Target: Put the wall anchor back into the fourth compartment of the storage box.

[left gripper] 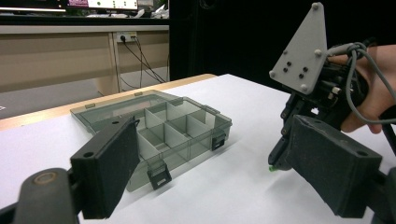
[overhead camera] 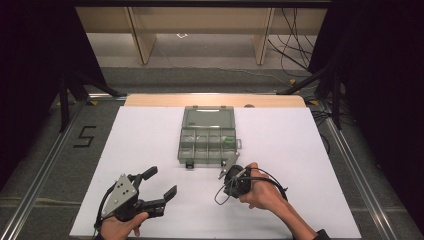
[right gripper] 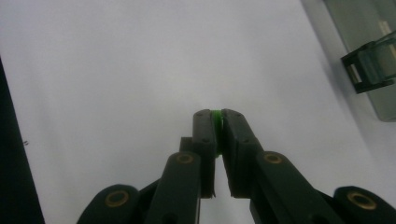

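Pinching a small green piece (right gripper: 216, 115) between the closed pads of the right gripper (right gripper: 217, 116), tips down at the white table cover (overhead camera: 300, 150), just beside the near right corner of the open compartment box (overhead camera: 207, 140). Probably a bead or cap; too small to tell. Pick-up step done, carrying next: lift, swing over a free compartment, lower, then release. Left gripper (overhead camera: 157, 182) idle near the front edge, jaws wide, holding nothing.

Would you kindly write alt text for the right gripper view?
The right tongs are shut on a small green piece above a white table. A clear compartment box with a black latch sits at the upper right edge.
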Demonstrator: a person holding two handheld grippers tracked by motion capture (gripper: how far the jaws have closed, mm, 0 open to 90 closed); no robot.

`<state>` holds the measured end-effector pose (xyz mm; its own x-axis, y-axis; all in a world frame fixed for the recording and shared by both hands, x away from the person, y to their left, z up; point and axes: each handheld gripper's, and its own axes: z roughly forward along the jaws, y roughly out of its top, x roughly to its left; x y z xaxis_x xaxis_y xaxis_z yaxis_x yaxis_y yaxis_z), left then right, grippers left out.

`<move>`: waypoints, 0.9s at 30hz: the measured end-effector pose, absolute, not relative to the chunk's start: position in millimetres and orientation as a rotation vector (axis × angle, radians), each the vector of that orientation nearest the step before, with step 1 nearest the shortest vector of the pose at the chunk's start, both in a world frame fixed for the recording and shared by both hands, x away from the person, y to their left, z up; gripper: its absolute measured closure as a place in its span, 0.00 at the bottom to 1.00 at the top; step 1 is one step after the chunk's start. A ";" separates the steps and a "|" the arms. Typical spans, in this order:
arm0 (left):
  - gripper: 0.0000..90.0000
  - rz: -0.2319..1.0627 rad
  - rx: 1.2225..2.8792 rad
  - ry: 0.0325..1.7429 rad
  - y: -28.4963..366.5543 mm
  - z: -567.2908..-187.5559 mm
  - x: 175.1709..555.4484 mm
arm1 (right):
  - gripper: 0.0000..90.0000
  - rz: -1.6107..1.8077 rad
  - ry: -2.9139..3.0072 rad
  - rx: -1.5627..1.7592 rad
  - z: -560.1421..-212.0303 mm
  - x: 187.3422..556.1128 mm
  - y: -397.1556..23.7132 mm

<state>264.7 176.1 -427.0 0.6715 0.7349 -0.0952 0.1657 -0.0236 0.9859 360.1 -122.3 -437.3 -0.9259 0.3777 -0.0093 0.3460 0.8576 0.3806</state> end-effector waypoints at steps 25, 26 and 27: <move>0.18 0.533 1.561 0.768 176.1 -427.7 264.9 | 0.94 0.719 2.814 0.712 -413.2 411.5 -135.1; 0.18 0.532 1.561 0.768 176.1 -427.7 265.0 | 0.94 0.716 2.812 0.714 -412.0 413.9 -135.7; 0.18 0.532 1.560 0.769 176.1 -427.8 265.0 | 0.94 0.723 2.808 0.725 -411.2 416.3 -136.1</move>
<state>265.0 176.1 -427.8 0.6705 0.7355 -0.0973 0.1682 -0.0230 0.9855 416.3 -136.1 -411.2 -0.8714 0.4898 -0.0267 0.4160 0.7667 0.4890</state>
